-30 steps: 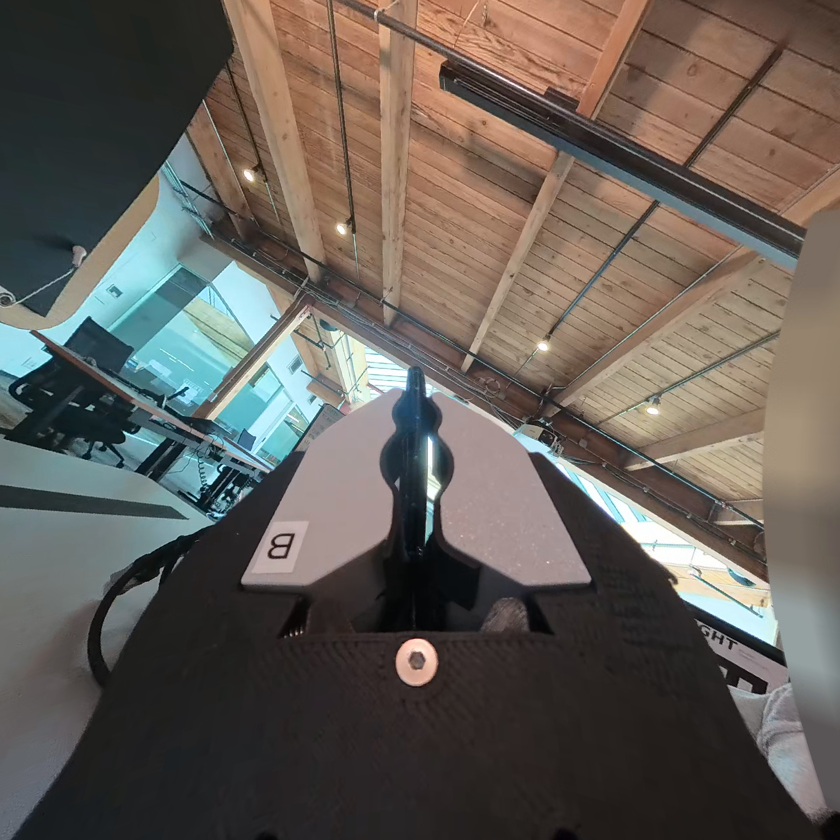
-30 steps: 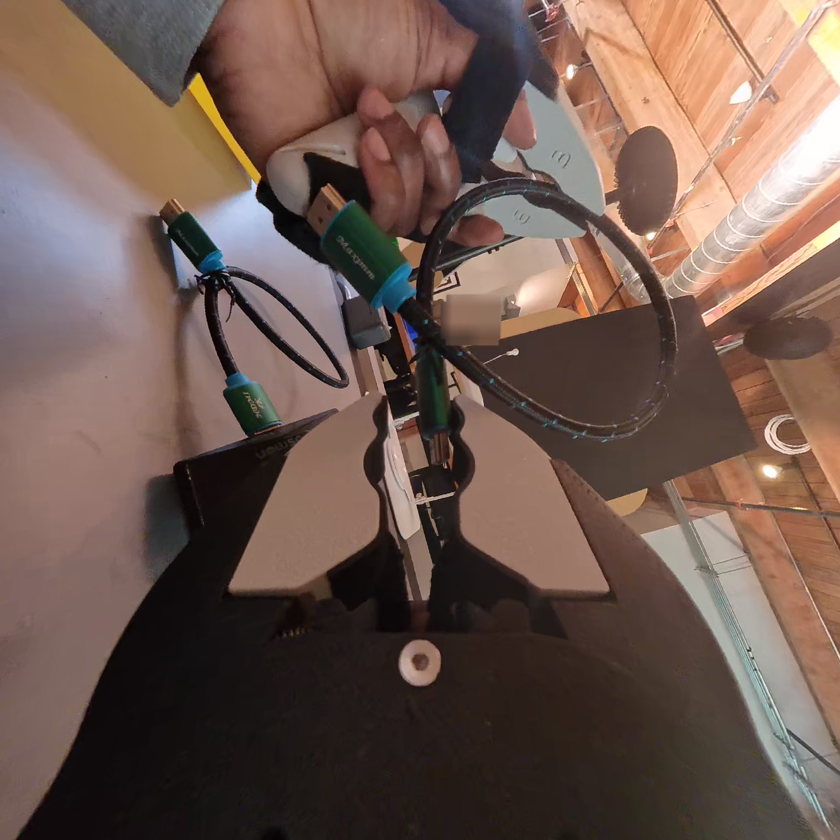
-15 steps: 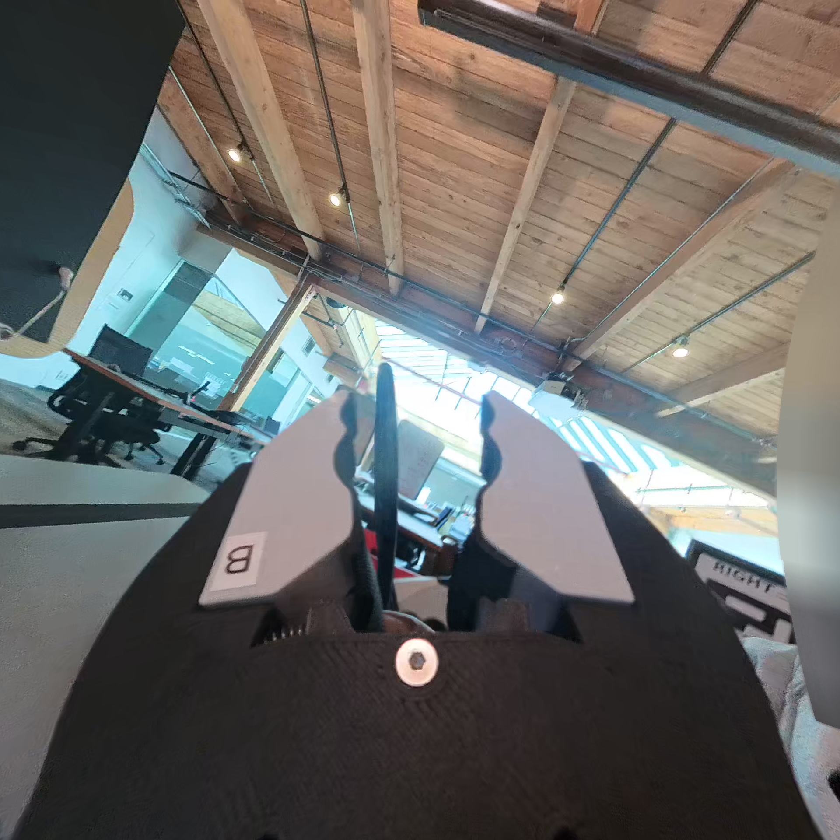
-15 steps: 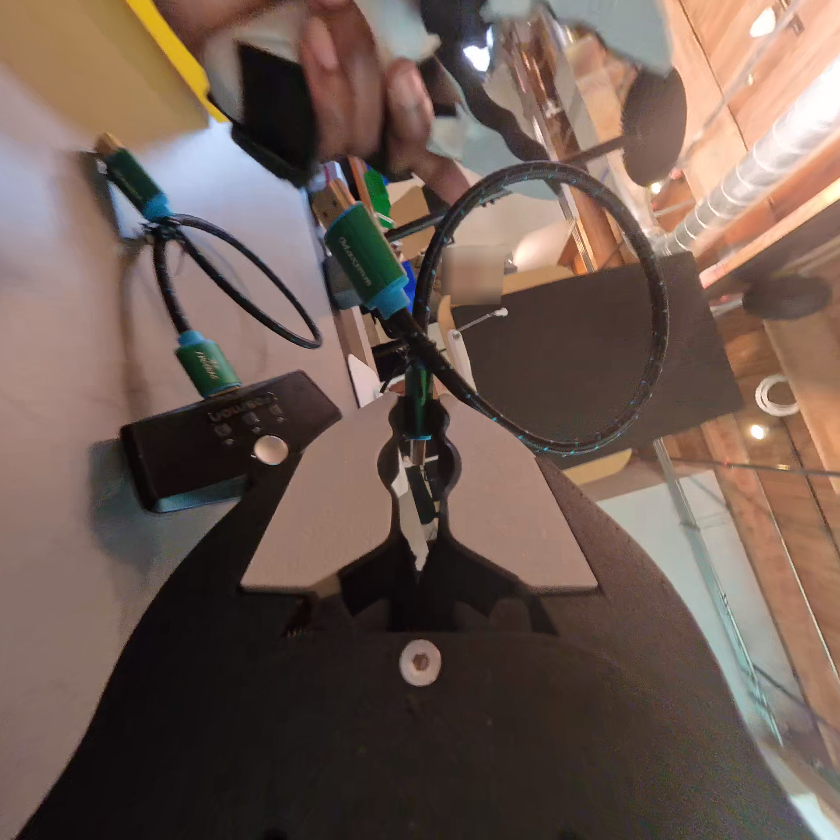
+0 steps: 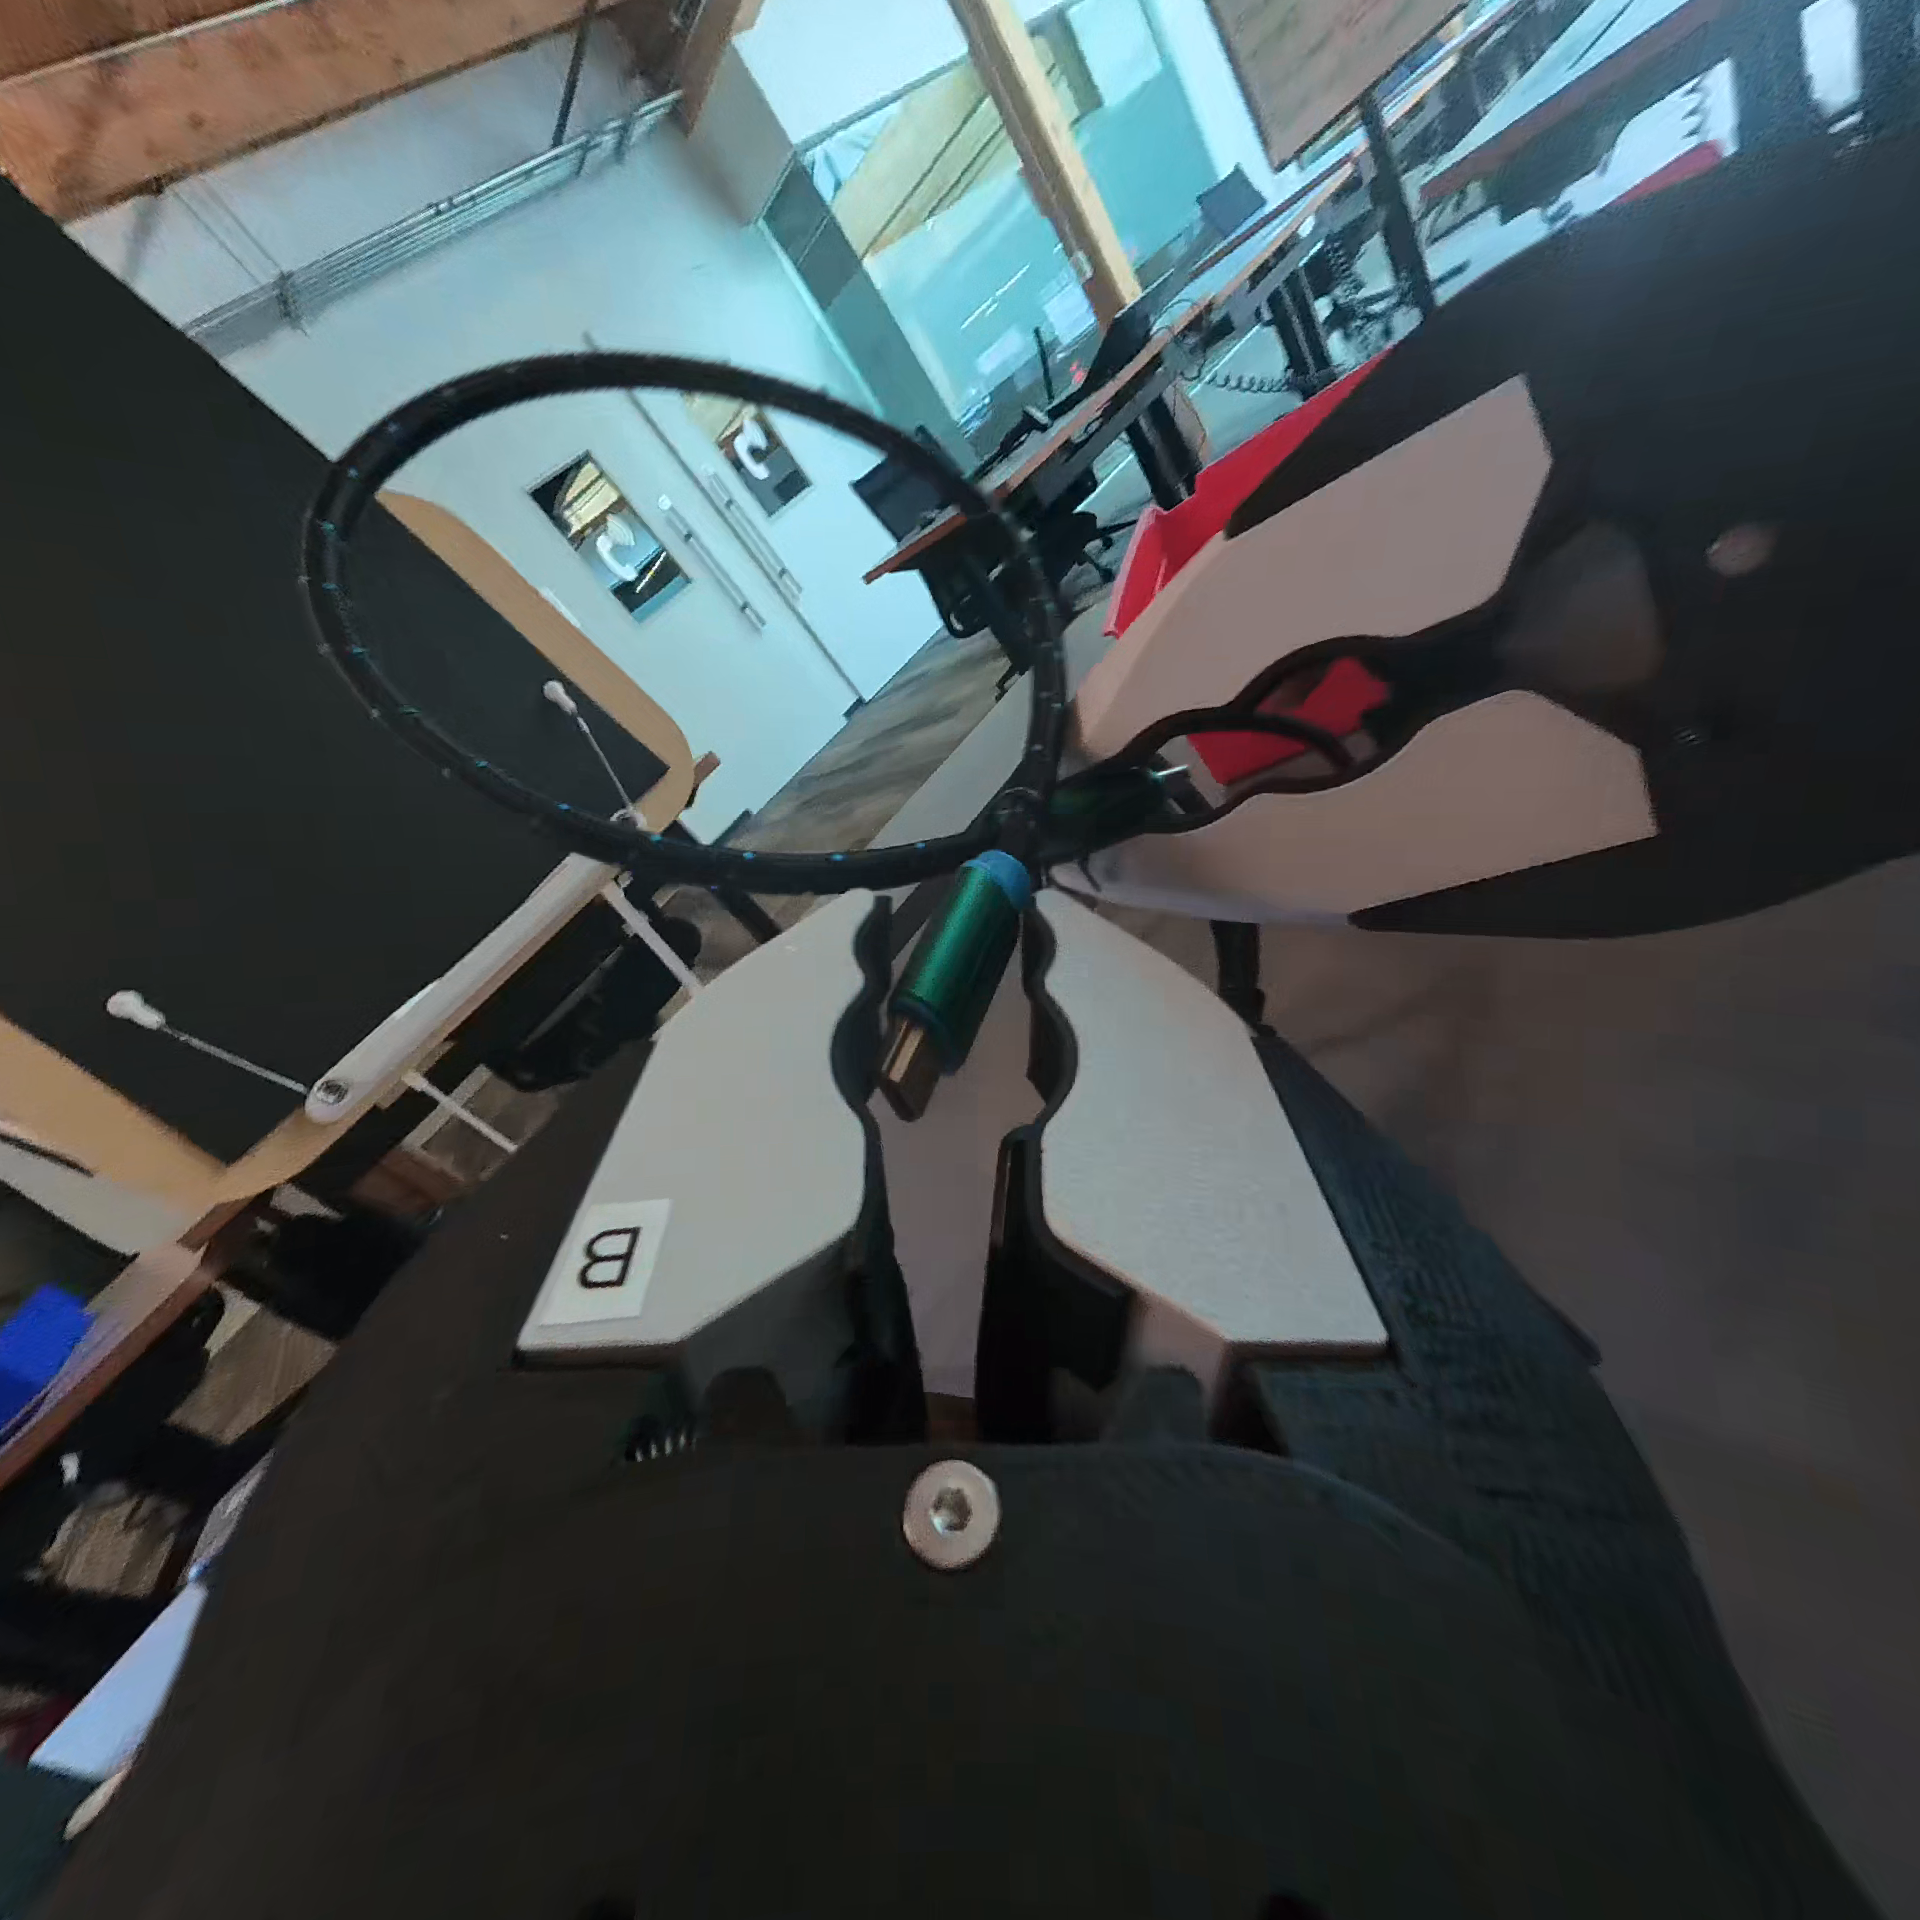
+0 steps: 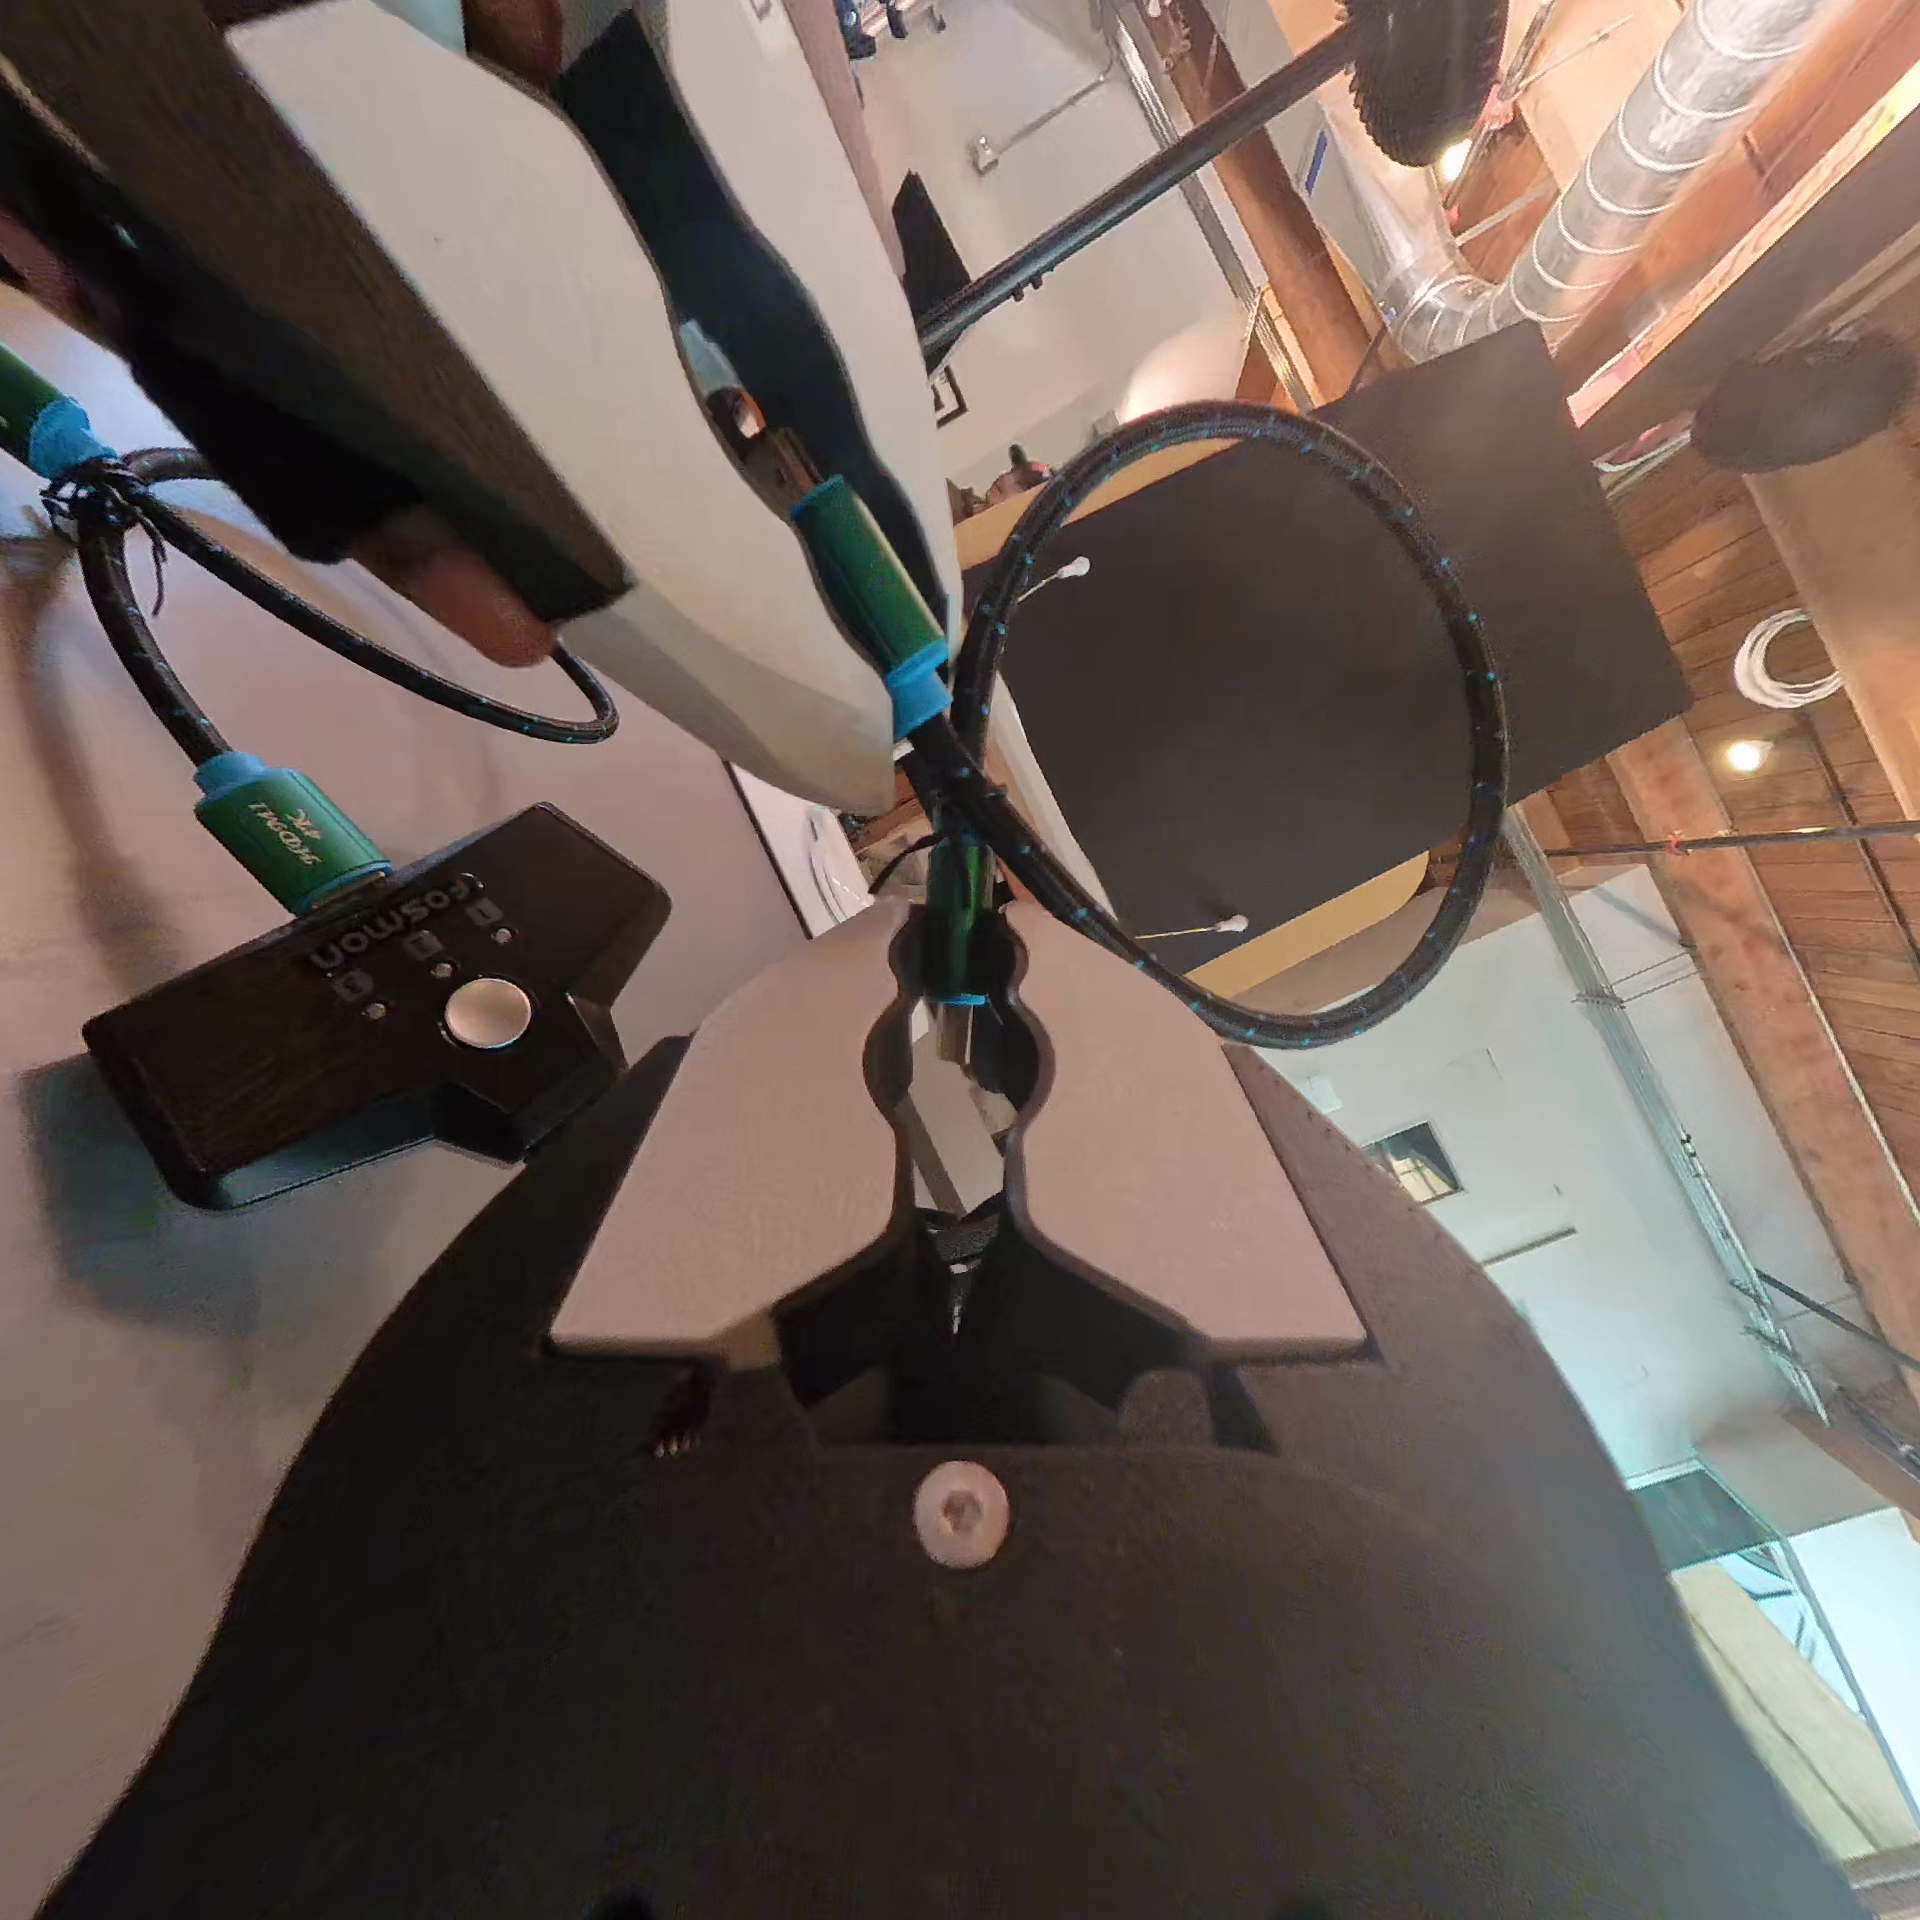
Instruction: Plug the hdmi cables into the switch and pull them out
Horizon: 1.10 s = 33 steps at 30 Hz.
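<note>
black switch (image 6: 343, 1029) flat on grey surface, one green-plugged hdmi cable (image 6: 275, 821) inserted. second braided cable (image 6: 1455, 665) looped in air, both green plugs (image 6: 868, 582) free.

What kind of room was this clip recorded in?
Most likely an open-plan office in a converted loft or warehouse: rows of desks with office chairs, exposed round metal ductwork beside timber ceiling boards, and glass partition walls.
</note>
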{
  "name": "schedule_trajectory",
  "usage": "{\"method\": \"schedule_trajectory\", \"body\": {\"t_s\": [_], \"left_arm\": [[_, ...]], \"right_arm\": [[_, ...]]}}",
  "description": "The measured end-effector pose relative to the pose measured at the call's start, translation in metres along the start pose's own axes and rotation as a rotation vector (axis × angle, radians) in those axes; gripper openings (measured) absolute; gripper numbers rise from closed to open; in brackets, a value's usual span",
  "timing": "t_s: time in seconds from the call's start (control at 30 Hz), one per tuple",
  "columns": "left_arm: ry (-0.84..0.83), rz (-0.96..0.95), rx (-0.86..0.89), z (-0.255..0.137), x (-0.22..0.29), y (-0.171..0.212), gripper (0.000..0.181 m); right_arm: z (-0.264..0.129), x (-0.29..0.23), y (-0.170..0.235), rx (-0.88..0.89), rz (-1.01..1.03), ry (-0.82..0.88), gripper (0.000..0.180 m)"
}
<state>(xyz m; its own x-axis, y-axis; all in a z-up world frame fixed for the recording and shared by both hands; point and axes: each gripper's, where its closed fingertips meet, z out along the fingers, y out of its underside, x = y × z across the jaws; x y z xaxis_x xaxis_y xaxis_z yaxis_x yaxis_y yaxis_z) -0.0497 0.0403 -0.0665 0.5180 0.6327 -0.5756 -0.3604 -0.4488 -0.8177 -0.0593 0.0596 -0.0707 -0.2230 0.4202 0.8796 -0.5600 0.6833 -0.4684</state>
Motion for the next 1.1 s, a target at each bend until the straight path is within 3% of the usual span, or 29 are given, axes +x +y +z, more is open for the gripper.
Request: {"method": "schedule_trajectory", "body": {"t_s": [0.17, 0.43, 0.53, 0.7, 0.83, 0.97, 1.03, 1.1], "left_arm": [[-0.036, 0.022, -0.037, -0.007, -0.02, 0.005, 0.016], [-0.334, -0.314, -0.094, -0.057, -0.137, 0.053, 0.018], [-0.244, -0.383, -0.141, -0.047, -0.125, 0.067, 0.018], [-0.291, -0.355, -0.153, -0.043, -0.123, 0.073, 0.032], [-0.264, -0.541, 0.044, -0.051, -0.133, 0.05, 0.044], [-0.295, -0.549, 0.242, -0.063, -0.14, 0.022, 0.049], [-0.185, -0.582, 0.301, -0.057, -0.124, 0.009, 0.049], [0.041, -0.731, 0.289, -0.041, -0.092, 0.003, 0.05]], "right_arm": [[0.0, 0.001, 0.002, -0.003, -0.037, -0.005, 0.011], [-0.002, 0.01, 0.006, 0.013, -0.083, -0.029, 0.012], [-0.004, 0.01, 0.005, 0.028, -0.093, -0.063, 0.013], [-0.003, 0.001, 0.019, -0.016, -0.057, -0.135, 0.013], [-0.001, -0.006, 0.019, -0.041, 0.093, -0.195, 0.012], [0.001, 0.004, 0.023, -0.044, 0.205, -0.168, 0.012], [0.001, 0.01, 0.025, -0.037, 0.215, -0.142, 0.012], [0.0, 0.013, 0.024, -0.026, 0.202, -0.124, 0.011]]}}
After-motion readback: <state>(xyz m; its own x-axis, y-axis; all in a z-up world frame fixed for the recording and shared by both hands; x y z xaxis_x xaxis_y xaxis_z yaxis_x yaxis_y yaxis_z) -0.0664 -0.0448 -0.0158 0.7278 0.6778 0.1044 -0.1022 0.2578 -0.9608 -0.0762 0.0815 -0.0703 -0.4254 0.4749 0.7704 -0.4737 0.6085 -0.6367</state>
